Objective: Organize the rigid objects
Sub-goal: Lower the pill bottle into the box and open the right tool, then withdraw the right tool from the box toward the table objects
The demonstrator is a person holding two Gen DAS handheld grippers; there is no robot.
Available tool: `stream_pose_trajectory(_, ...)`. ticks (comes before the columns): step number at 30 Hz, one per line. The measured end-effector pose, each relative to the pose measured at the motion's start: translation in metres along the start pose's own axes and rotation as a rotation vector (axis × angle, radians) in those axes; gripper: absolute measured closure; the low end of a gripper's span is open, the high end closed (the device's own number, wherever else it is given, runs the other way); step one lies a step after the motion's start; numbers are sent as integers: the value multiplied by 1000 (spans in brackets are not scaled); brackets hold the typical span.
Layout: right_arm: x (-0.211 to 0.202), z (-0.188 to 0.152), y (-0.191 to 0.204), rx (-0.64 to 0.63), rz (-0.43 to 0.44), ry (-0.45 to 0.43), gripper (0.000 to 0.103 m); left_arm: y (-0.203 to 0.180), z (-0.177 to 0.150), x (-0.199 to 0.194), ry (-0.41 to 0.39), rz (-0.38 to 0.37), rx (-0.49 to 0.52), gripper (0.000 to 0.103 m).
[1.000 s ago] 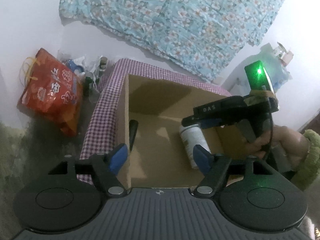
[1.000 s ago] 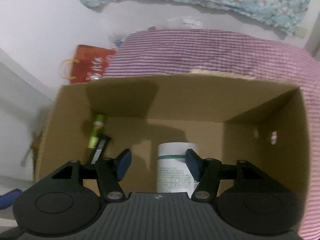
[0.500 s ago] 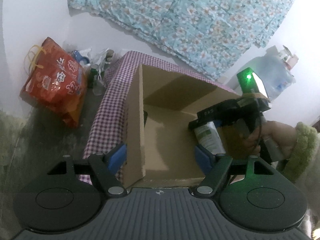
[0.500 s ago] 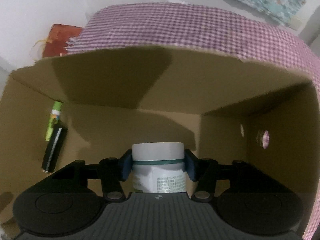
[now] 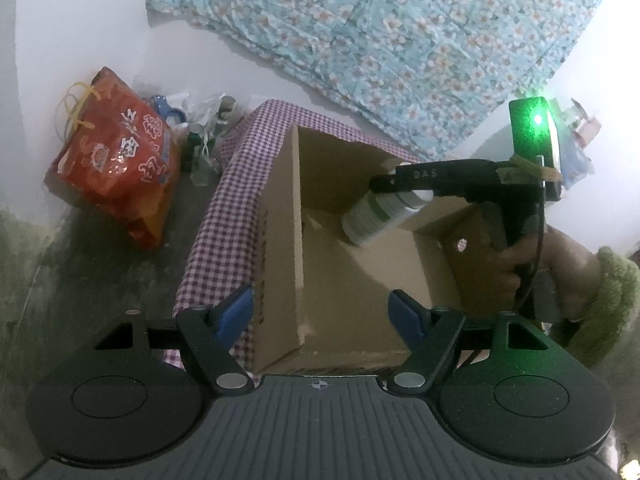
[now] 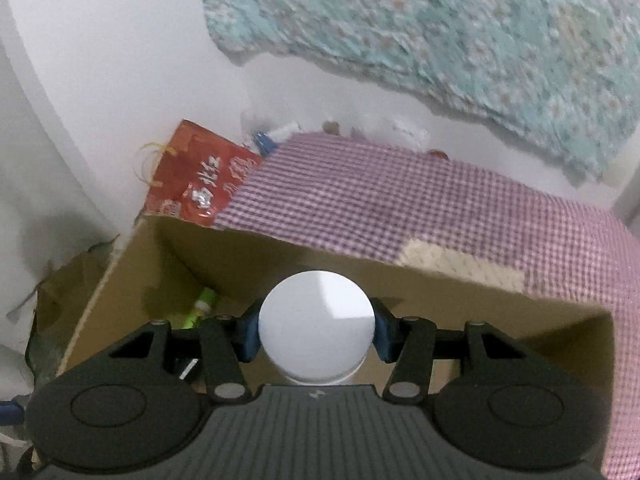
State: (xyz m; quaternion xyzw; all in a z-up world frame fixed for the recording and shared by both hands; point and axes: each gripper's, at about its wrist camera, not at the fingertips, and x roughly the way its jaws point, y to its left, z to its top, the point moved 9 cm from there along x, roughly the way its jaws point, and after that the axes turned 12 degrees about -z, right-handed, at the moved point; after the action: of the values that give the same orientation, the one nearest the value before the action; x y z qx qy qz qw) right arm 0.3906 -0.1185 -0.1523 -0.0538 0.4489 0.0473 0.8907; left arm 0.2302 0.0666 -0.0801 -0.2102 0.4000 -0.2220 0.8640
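Note:
An open cardboard box (image 5: 280, 240) stands on a purple checked cloth (image 6: 380, 192). My right gripper (image 6: 316, 334) is shut on a white bottle (image 6: 316, 322) with a green-printed label and holds it tilted above the box; the bottle also shows in the left wrist view (image 5: 376, 216). My left gripper (image 5: 322, 316) is open and empty, straddling the box's near left corner. A green tube (image 6: 200, 308) lies in the box's left corner, with a dark object partly hidden beside it.
A red printed bag (image 5: 116, 156) and several small bottles (image 5: 204, 140) sit on the floor left of the cloth. A floral blue fabric (image 5: 400, 40) hangs on the white wall behind. A beige patch (image 6: 460, 264) lies on the cloth past the box.
My right gripper closed on the white bottle and lifted it up out of the box, tilting it. My left gripper shifted toward the box's left corner and stayed open.

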Motion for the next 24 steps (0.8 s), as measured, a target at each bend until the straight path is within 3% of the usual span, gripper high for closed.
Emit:
stream_pose_trajectory(5, 3, -3, 11, -42, 11, 4, 47, 0, 0, -5, -1, 7, -5, 28)
stream_pose_trajectory(9, -11, 0, 10, -55, 5, -16, 34, -3, 0, -12, -12, 17, -2, 28)
stream_pose_trajectory(11, -26, 5, 5, -29, 18, -37, 33, -5, 1, -17, -18, 20, -6, 28)
stream_pose_trajectory(18, -115, -1, -33, 143, 131, -116, 33, -22, -2, -39, -53, 22, 17, 24)
stream_pose_trajectory(24, -198, -59, -79, 268, 184, -167, 33, -43, -16, -49, -47, 20, 57, 21)
